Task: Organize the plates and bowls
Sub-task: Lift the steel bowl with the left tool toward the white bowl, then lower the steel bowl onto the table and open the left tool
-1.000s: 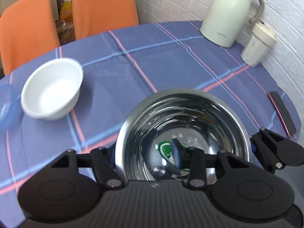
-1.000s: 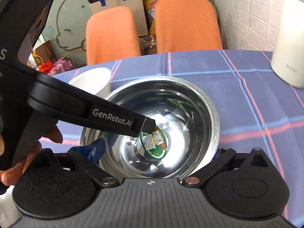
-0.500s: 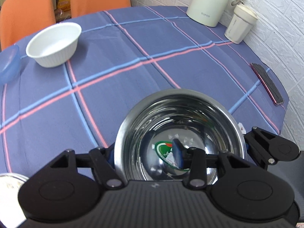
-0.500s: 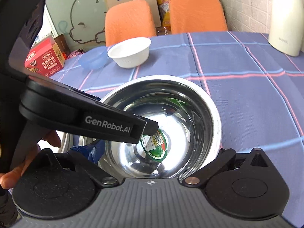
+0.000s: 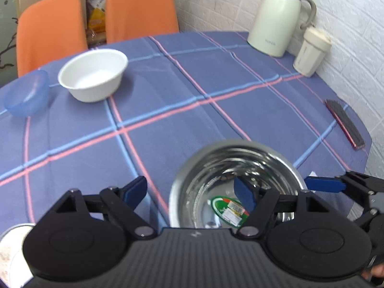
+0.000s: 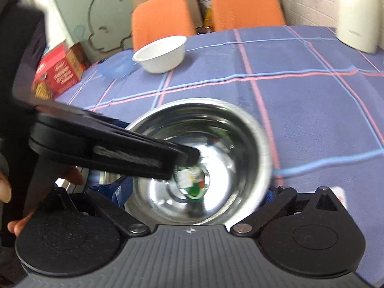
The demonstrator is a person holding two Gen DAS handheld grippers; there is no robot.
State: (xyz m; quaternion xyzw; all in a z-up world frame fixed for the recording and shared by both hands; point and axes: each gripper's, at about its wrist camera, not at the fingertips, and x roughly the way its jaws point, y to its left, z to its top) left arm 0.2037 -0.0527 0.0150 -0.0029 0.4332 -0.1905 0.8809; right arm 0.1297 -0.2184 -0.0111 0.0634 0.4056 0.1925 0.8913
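Steel bowl [image 6: 240, 129] between the right gripper's [image 6: 194, 193] spread fingers [image 6: 120, 190], left gripper's [image 6: 134, 152] finger inside it.

Steel bowl [image 5: 237, 182]: shiny, upright, green label inside, near tabletop edge. White bowl [image 5: 93, 74]: upright, empty, at far side. Blue translucent bowl [image 5: 25, 93]: upright, just beside white bowl.

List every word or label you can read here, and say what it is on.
"SUPOR", faint, only just legible: white thermos jug.
Green sticker with a barcode, inside the steel bowl: too small to read.
Yellow snack bag: blurred.
Red carton: blurred.
Side lettering on the left gripper, right wrist view: blurred.
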